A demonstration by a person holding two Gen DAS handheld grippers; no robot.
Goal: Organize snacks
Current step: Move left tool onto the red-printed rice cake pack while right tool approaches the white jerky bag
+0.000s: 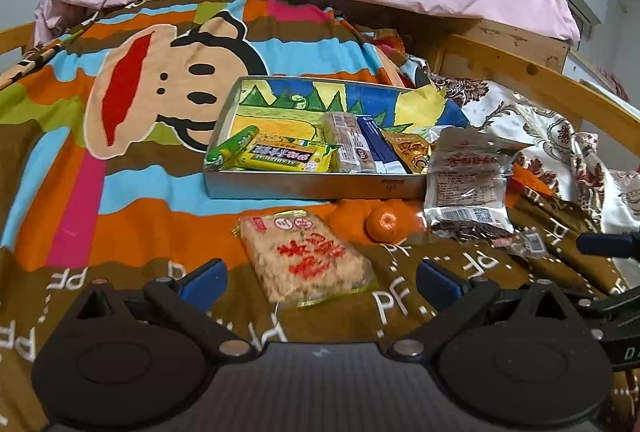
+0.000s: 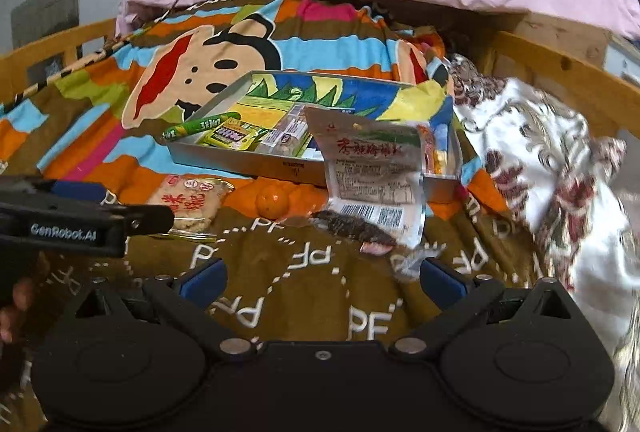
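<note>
A: Starting at the left, what is lying there?

B: The left gripper [image 1: 322, 282] is hovering with its fingers spread wide, empty, around the near end of the rice cracker pack [image 1: 306, 256] on the blanket [image 1: 120, 188].

A: And further right?

B: A tangerine [image 1: 383, 224] is sitting just before the tin tray [image 1: 312, 186], which is holding wrapped snacks. The silver pouch [image 2: 374, 172] is leaning on the tray's right corner. The right gripper [image 2: 322, 282] is also gaping, holding nothing.
</note>
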